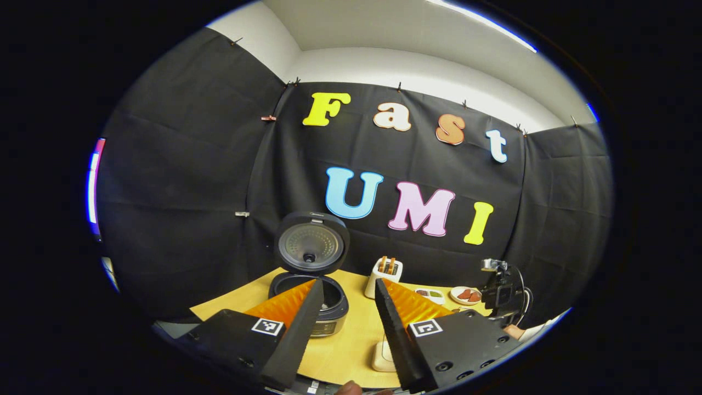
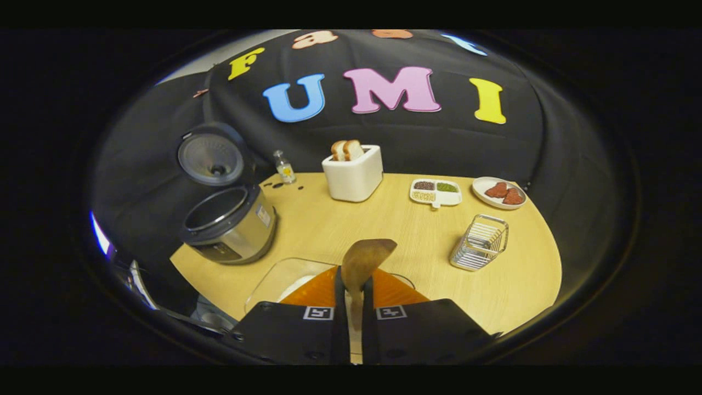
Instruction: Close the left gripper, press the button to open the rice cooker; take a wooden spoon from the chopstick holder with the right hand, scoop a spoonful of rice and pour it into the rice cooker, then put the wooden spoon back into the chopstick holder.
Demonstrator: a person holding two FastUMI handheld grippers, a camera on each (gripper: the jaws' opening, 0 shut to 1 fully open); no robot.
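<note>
A: Where is the wooden spoon (image 2: 363,262) now?

B: In the right gripper view it stands between the two jaws of the right gripper (image 2: 354,285). Both jaws press on its handle, and the bowl of the spoon rises above the tips, over the worktop (image 2: 329,225). I cannot tell if there is rice on the spoon.

A: And the rice cooker (image 2: 227,222)?

B: It stands at the left edge of the worktop, well apart from the spoon. Its lid (image 2: 211,156) is up and the inner pot is open to see. In the left gripper view the left gripper (image 1: 345,323) has its jaws apart, with nothing between them, and the rice cooker shows just behind the left jaw.

A: What else is around?

B: A clear container (image 2: 290,277) lies just before the right gripper, partly hidden by the jaws; something white is inside, but it is hard to make out. The wire holder (image 2: 480,241) stands to the right, near the worktop's edge. Farther back are a toaster (image 2: 354,173) with bread, a divided dish (image 2: 436,193), a plate (image 2: 499,193) with red pieces, and a small bottle (image 2: 284,167) near the rice cooker.

A: Anything cut off?

B: The spoon's handle end is hidden between the jaws.
</note>
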